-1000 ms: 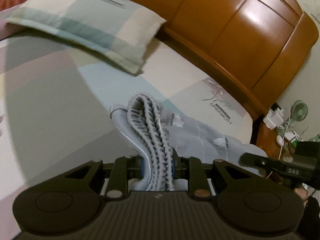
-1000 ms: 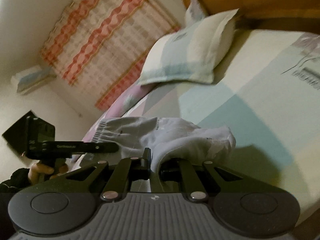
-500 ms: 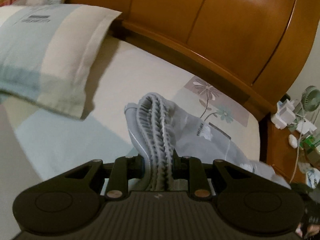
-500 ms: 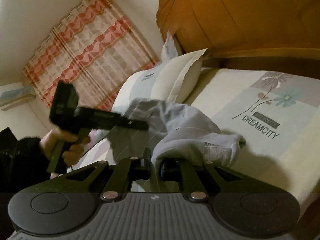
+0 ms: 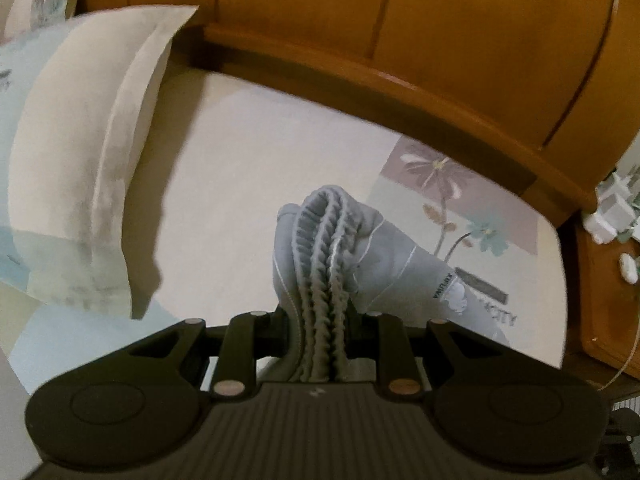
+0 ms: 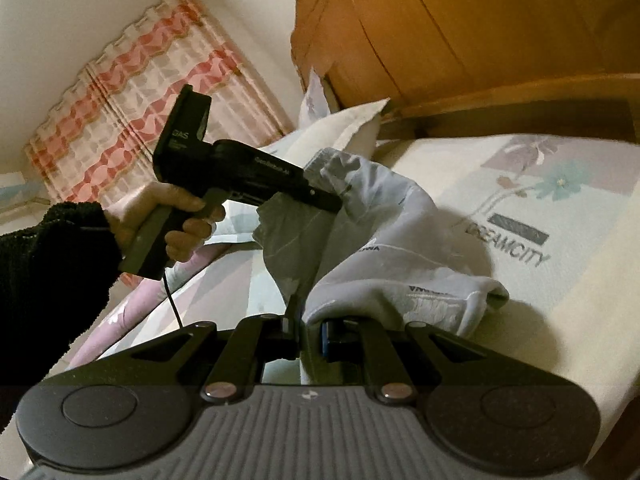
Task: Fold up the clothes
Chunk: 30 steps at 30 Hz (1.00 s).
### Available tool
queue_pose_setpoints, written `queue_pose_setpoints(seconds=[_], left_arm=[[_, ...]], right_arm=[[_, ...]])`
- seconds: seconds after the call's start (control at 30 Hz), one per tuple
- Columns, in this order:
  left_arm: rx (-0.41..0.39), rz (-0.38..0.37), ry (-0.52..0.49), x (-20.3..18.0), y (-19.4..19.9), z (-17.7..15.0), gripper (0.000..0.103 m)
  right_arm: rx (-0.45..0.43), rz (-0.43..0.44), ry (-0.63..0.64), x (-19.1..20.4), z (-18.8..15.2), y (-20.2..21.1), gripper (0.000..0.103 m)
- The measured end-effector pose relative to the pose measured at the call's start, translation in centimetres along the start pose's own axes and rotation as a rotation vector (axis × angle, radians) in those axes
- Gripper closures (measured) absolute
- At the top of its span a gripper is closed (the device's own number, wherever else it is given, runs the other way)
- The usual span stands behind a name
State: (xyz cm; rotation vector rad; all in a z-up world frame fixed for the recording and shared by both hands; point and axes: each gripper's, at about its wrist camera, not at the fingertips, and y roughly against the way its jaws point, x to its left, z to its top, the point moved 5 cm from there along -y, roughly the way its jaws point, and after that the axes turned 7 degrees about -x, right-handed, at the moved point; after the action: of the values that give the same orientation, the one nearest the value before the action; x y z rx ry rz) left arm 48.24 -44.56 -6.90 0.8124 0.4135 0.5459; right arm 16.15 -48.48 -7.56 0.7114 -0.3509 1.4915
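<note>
A light grey garment (image 5: 384, 256) with a ribbed elastic waistband and small printed logos hangs above the bed. My left gripper (image 5: 318, 328) is shut on the bunched waistband. In the right wrist view the same grey garment (image 6: 384, 240) drapes from the left gripper (image 6: 340, 204), held by a hand (image 6: 168, 216) in a black sleeve, down to my right gripper (image 6: 310, 330). The right gripper is shut on a lower edge of the cloth near its hem.
The bed sheet (image 5: 248, 184) carries floral prints and "DREAMCITY" lettering (image 6: 508, 244). A pillow (image 5: 80, 160) lies at the left by the wooden headboard (image 5: 400, 40). A nightstand (image 5: 608, 288) with small white items stands right. A red-and-white curtain (image 6: 152, 92) hangs behind.
Both grippers have carried the garment up and toward the headboard. The left gripper rose higher in the right wrist view, and the cloth now hangs stretched between the two.
</note>
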Motion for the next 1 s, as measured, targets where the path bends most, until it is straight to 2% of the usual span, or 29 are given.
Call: queue_pose_setpoints(seconds=[0.1,0.17,0.3,0.37,0.4,0.47,0.5,0.57,0.63,0.7,0.73,0.87,1.0], left_arm=[[0.018,-0.002,0.015,0.8,-1.5,-0.2,0.081],[0.013,-0.005,0.005,1.0,-1.8,0.1,0.075],[-0.012,0.006,-0.001,1.7,-1.8,1.1,0.069],[-0.066,0.044,0.036,2.5,-0.8,2.0,0.06],[-0.094,0.065,0.055,3.0,-0.3,2.5,0.059],[-0.119,0.057,0.105,3.5,0.7,2.7,0.052],[-0.124,0.048,0.104,3.3,1.1,2.6,0.052],[-0.131,0.041,0.081,2.6,1.9,1.9,0.05],[-0.13,0.008,0.063,1.8,2.4,0.8,0.049],[-0.116,-0.025,0.087,1.0,2.4,-0.7,0.049],[-0.105,-0.044,0.103,0.7,2.3,-1.4,0.049],[-0.081,-0.107,0.134,-1.1,1.5,-4.2,0.048],[-0.063,-0.154,0.177,-1.9,0.6,-6.5,0.048]], right_arm=[[0.002,-0.011,-0.007,-0.8,-0.4,-0.3,0.091],[0.003,-0.019,-0.004,-1.1,-0.5,-0.1,0.091],[0.002,-0.031,-0.004,-1.6,-0.6,0.0,0.091],[0.005,-0.034,-0.01,-1.8,-0.8,0.1,0.089],[0.007,-0.037,-0.014,-1.9,-0.9,0.1,0.088],[0.014,-0.038,-0.04,-2.1,-1.2,0.4,0.073],[0.021,-0.034,-0.069,-2.4,-1.4,0.6,0.066],[0.024,-0.027,-0.152,-3.2,-1.8,1.2,0.037],[0.027,-0.012,-0.28,-4.6,-2.3,2.0,0.027],[0.018,0.017,-0.428,-6.1,-2.8,2.7,0.024],[0.011,0.034,-0.502,-6.8,-3.1,2.9,0.017],[-0.045,0.07,-0.683,-8.5,-2.8,2.8,0.013],[-0.108,-0.026,-0.836,-9.6,-2.4,1.8,0.012]])
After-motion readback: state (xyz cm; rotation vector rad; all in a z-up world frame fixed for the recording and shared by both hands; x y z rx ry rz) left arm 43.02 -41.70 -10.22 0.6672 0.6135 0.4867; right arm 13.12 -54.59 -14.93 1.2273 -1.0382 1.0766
